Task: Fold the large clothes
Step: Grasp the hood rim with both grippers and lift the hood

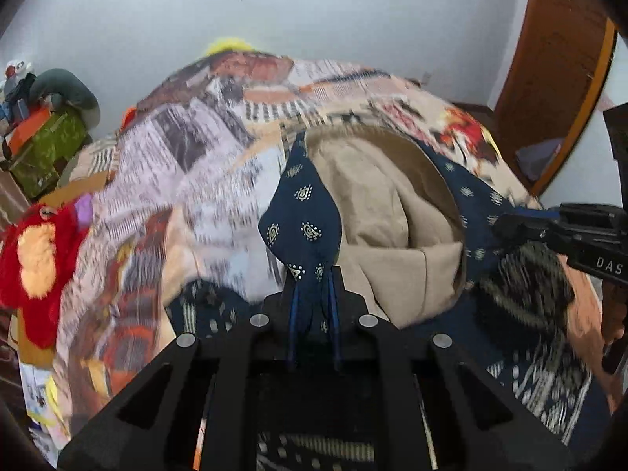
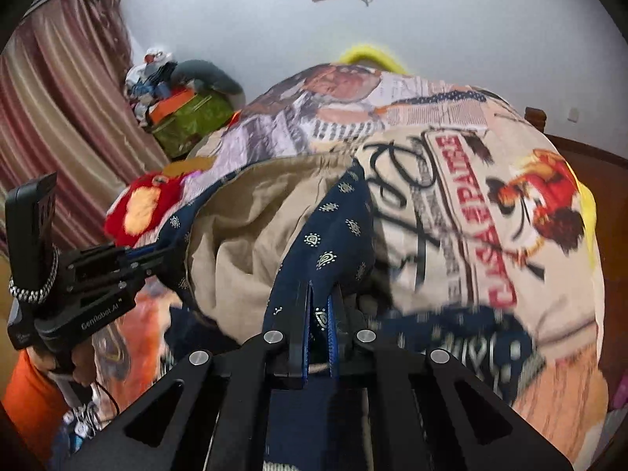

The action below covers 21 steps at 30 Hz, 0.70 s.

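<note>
A large navy garment [image 1: 302, 212] with a gold paisley print and a beige lining [image 1: 376, 204] is held up above the bed. My left gripper [image 1: 314, 286] is shut on one navy edge of it. My right gripper [image 2: 320, 298] is shut on another navy edge [image 2: 333, 235]; the beige lining [image 2: 243, 227] sags between the two. The right gripper also shows in the left wrist view [image 1: 522, 227] at the right, and the left gripper in the right wrist view [image 2: 145, 263] at the left. The lower part of the garment hangs out of sight behind the grippers.
A bed with a printed patchwork cover [image 1: 204, 157] lies under the garment. A red and orange plush toy [image 1: 35, 259] lies at its left edge. A green box [image 1: 47, 149] with clutter stands by the wall. A striped curtain [image 2: 51, 125] hangs at the left and a wooden door [image 1: 549, 78] at the right.
</note>
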Tool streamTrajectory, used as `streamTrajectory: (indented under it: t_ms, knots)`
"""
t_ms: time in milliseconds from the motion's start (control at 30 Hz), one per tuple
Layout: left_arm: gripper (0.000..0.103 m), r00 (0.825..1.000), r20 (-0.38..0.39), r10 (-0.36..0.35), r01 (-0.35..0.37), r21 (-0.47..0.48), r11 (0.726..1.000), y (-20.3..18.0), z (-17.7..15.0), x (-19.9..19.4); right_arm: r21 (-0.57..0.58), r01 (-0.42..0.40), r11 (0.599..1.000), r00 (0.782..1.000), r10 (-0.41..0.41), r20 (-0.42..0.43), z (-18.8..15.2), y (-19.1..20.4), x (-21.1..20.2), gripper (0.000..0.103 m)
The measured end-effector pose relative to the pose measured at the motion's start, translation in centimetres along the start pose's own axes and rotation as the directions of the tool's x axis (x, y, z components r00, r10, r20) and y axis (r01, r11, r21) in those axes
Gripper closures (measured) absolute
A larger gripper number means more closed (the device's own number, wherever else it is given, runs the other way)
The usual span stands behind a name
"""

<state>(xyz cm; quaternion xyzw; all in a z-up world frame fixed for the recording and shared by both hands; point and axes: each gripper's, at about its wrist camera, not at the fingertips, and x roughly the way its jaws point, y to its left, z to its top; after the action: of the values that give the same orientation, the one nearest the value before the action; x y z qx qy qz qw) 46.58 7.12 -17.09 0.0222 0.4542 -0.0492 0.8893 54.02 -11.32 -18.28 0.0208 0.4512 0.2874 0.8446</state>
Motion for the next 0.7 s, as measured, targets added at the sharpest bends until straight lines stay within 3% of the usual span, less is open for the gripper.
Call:
streamTrajectory:
  t_ms: [233, 467, 533, 600, 667, 700]
  knots:
    - [0.091, 0.992, -0.122, 0.006, -0.007, -0.013, 1.0, -0.2, -5.8, 1.5, -0.016, 0.051, 0.999, 0.997, -0.051, -0.053, -5.1, 0.0, -0.7, 0.098]
    - [0.09, 0.99, -0.14, 0.0, -0.007, -0.046, 0.999, 1.4, -6.9, 0.9, -0.004, 0.063, 0.998, 0.996, -0.064, -0.057, -6.2, -0.3, -2.0, 0.097]
    - [0.083, 0.992, -0.126, -0.003, -0.004, -0.051, 0.999, 2.0, -6.4, 0.2, -0.018, 0.066, 0.998, 0.995, -0.067, -0.071, -5.6, 0.0, -2.5, 0.097]
    - [0.06, 0.995, -0.099, 0.0, -0.006, -0.058, 0.998, 2.5, -5.6, -0.7, -0.041, 0.072, 0.997, 0.994, -0.075, -0.081, -4.8, 0.6, -2.8, 0.097]
    - [0.045, 0.999, -0.047, 0.009, -0.013, -0.078, 0.997, 3.2, -4.4, -1.6, -0.054, 0.077, 0.996, 0.994, -0.081, -0.074, -4.1, 0.9, -2.9, 0.097]
    - [0.044, 0.999, -0.03, 0.015, -0.018, -0.087, 0.996, 3.4, -3.9, -1.9, -0.059, 0.077, 0.995, 0.994, -0.081, -0.069, -3.6, 1.0, -2.9, 0.097]
